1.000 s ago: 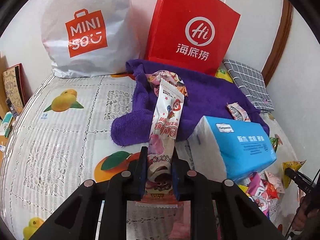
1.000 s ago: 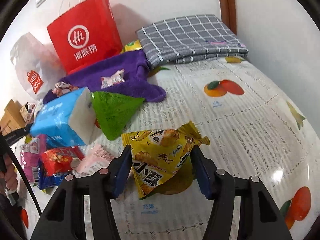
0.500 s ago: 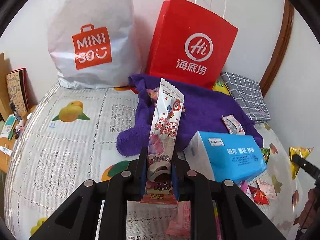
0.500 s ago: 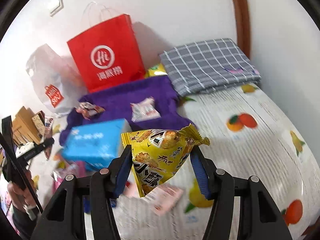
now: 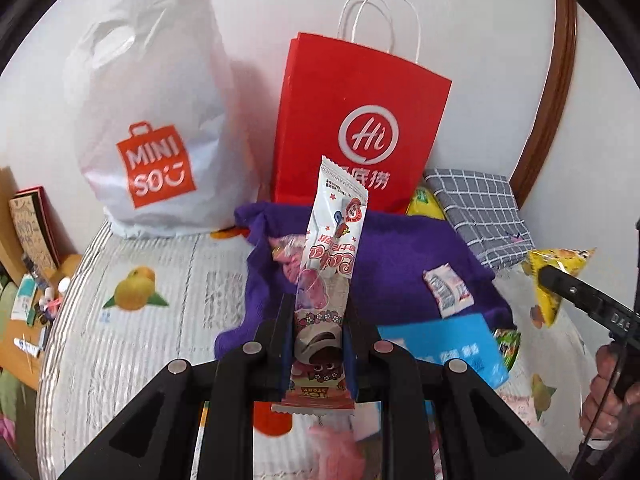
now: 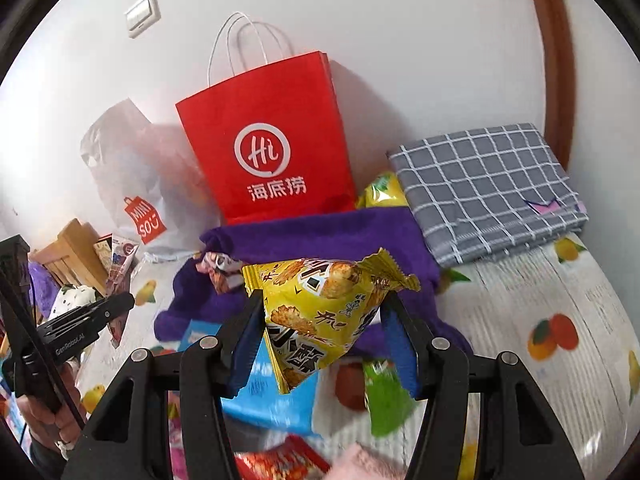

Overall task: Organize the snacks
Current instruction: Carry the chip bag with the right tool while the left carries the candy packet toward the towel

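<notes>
My left gripper [image 5: 316, 332] is shut on a long white and pink snack packet [image 5: 332, 256], held upright above the table, in front of the red paper bag [image 5: 356, 120]. My right gripper [image 6: 320, 324] is shut on a yellow triangular snack pack [image 6: 320, 308], held in the air in front of the same red bag [image 6: 268, 140]. That yellow pack also shows at the right of the left wrist view [image 5: 556, 276]. Two small wrapped snacks [image 5: 448, 288] lie on a purple towel [image 5: 396, 264].
A white MINISO plastic bag [image 5: 156, 128] stands left of the red bag. A blue tissue pack [image 5: 452, 348], a folded grey checked cloth [image 6: 484, 184] and several loose snack packs [image 6: 384, 392] lie on the fruit-print tablecloth [image 5: 140, 320]. A wooden shelf [image 6: 68, 256] stands at the left.
Both grippers have risen and moved toward the red bag with their snacks held. The tissue pack and loose snacks have dropped lower in both views.
</notes>
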### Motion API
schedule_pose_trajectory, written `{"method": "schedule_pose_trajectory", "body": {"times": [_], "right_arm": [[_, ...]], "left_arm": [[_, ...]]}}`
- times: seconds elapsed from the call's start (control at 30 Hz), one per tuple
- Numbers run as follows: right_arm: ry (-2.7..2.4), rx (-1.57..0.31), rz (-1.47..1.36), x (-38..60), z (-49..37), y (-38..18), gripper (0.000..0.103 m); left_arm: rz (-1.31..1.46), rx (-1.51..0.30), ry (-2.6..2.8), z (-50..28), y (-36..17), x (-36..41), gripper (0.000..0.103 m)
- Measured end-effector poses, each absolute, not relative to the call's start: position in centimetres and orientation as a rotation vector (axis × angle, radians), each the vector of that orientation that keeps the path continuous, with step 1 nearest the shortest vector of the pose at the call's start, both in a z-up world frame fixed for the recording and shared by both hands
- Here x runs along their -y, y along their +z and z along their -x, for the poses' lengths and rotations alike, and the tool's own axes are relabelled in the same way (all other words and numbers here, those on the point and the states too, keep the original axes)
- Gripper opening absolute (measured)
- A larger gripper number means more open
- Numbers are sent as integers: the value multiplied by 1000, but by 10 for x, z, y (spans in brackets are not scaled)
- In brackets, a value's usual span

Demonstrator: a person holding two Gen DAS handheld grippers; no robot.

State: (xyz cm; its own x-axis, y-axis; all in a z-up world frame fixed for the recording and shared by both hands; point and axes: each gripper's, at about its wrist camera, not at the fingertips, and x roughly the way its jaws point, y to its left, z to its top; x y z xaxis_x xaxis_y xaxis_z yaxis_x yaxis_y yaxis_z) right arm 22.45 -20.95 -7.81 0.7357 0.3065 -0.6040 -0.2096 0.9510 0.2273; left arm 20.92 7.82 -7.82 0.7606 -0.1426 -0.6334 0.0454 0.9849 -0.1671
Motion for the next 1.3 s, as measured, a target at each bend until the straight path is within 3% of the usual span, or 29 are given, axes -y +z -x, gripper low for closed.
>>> {"method": "schedule_pose_trajectory", "body": {"times": [0.97,1.3], "right_arm": [[241,-697,-181,227,-286,-121,57],[233,-782,-201,231,-306,-143,57]], "left_arm": [[209,-700,-97,-230,-102,-86,19],[217,-713,-96,-233,-106,-87,19]]}}
